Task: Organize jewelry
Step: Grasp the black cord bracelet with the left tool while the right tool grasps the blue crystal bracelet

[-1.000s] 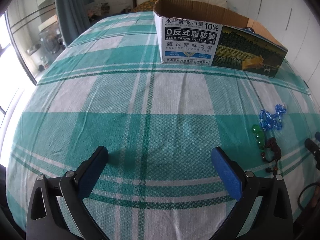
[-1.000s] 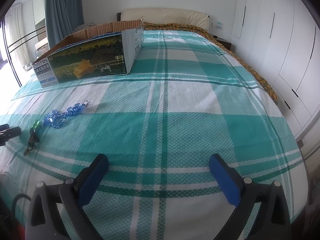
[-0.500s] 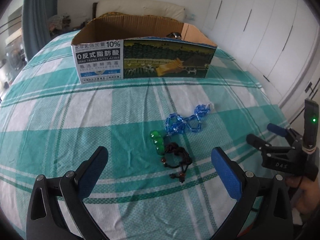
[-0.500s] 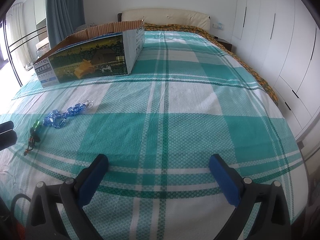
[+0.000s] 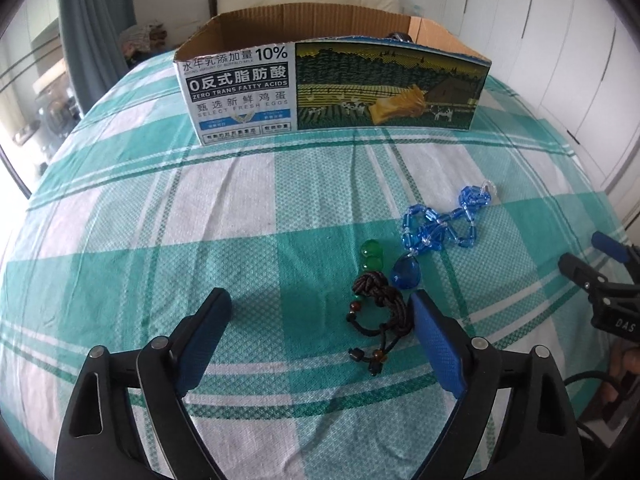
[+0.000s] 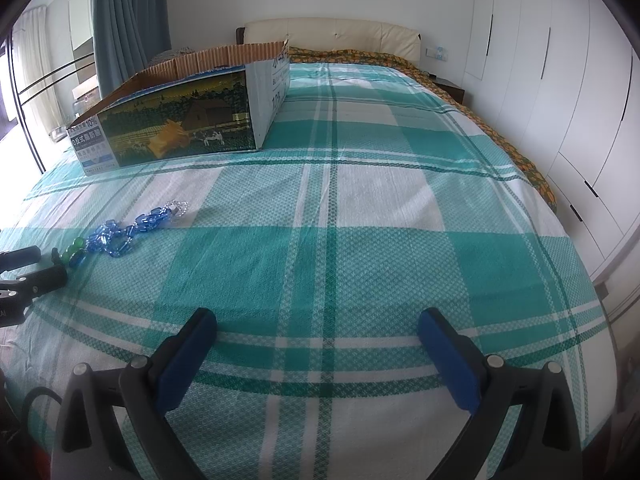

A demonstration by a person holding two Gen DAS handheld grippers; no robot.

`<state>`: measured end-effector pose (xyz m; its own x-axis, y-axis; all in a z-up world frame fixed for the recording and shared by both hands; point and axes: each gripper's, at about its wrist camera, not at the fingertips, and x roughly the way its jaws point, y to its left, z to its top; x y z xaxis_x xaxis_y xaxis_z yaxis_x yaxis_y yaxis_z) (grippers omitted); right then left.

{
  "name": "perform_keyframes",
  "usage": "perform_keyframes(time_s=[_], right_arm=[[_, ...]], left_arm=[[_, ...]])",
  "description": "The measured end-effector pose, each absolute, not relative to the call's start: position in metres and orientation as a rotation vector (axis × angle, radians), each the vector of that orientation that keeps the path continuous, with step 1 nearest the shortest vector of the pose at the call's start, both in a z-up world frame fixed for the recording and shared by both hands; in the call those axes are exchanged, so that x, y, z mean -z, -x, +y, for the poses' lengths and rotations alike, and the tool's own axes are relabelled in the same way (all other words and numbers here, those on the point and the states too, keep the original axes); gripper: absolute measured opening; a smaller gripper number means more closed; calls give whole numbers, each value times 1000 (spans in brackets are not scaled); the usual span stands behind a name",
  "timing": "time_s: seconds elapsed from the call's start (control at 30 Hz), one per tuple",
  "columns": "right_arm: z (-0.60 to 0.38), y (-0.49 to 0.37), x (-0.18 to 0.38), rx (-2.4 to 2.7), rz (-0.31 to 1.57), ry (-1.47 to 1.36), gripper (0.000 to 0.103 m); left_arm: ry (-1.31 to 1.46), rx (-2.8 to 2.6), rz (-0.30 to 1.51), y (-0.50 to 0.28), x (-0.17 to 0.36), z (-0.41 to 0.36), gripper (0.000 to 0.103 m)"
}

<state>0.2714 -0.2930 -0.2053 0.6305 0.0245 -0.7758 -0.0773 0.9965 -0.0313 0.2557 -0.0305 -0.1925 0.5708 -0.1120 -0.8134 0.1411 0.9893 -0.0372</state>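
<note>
A blue bead necklace (image 5: 438,226) with a blue pendant lies on the checked bed cover; it also shows in the right wrist view (image 6: 132,228). Green beads (image 5: 372,254) and a dark cord bracelet (image 5: 378,312) lie just in front of it. My left gripper (image 5: 320,320) is open, with the cord bracelet between its fingers, close to the right finger (image 5: 434,340). My right gripper (image 6: 316,340) is open and empty over bare cover, far right of the jewelry; it also shows in the left wrist view (image 5: 592,260). An open cardboard box (image 5: 332,92) stands behind.
The box also shows in the right wrist view (image 6: 180,120) at the back left. White wardrobe doors (image 6: 560,80) run along the right of the bed. A headboard (image 6: 332,36) and curtain (image 6: 124,20) stand at the far end.
My left gripper has swung right and moved forward, so the jewelry now lies between its fingers. The right gripper has barely moved.
</note>
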Motion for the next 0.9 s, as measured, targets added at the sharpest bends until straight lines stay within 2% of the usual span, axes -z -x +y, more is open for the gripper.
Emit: perform_keyframes(time_s=[0.07,0.17,0.23,0.3,0.37,0.5,0.53,0.73,0.9], right_arm=[[-293,-271,205,-59,888,64,103],[-293,-273,205,-62,897,66,103],[-292,-275,202,-64,939,57,103],[-293,-273,194,-98,944,-20,102],[-286,-273,184,-169,918,-86,97],[-250,-289,184,-327,953,-123,72],[-240,-296,187,-357,966,-138,70],[-182,-332,197,-422,993,-163,69],[-136,-337,201,-394,972,11,69]], left_arm=[[-43,167,946,-256,192,-33,88],[-73,190,919,-255,191,-40,67],[-82,212,899,-251,189,-41,35],[-91,224,887,-248,189,-39,20],[-73,225,882,-247,189,-35,17],[-33,189,881,-250,187,-25,16],[-28,181,880,-250,186,-22,16],[10,143,886,-250,191,-5,16],[15,134,884,-252,193,0,16]])
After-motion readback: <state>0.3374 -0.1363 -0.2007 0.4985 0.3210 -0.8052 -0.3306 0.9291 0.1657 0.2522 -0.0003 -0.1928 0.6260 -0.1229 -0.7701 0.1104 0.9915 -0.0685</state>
